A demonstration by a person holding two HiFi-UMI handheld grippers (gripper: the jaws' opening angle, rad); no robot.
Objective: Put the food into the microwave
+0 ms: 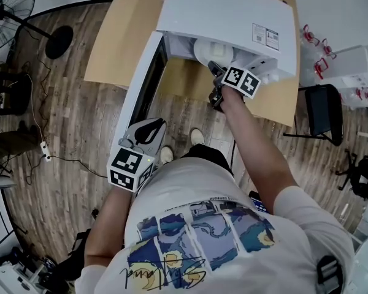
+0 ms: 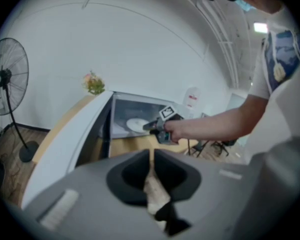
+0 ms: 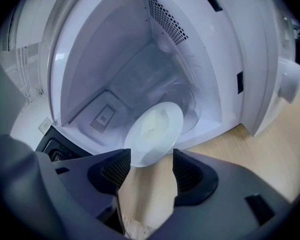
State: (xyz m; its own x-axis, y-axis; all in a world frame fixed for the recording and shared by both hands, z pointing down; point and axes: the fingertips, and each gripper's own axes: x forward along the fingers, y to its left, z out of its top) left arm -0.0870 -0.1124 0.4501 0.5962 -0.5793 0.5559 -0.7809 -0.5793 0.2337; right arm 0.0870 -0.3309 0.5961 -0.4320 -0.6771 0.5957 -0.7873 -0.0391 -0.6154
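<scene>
A white microwave [image 1: 233, 17] stands on a wooden table [image 1: 110, 41] with its door [image 1: 141, 84] swung wide to the left. A white plate of pale food [image 3: 155, 134] lies at the front of the cavity, its near rim over the sill. My right gripper [image 3: 150, 166] is open at the mouth of the cavity, with the plate's near rim just between the fingertips and the pads off it. From the head view this gripper [image 1: 216, 66] reaches under the microwave's top. My left gripper [image 2: 151, 156] is shut on nothing, held back beside the open door [image 2: 65, 139].
A standing fan [image 1: 9, 5] and cables are on the floor at the left. A black chair [image 1: 322, 112] stands to the right of the table. A small flower pot [image 2: 93, 82] sits at the table's far end. The microwave's knob [image 3: 290, 81] juts out at the right.
</scene>
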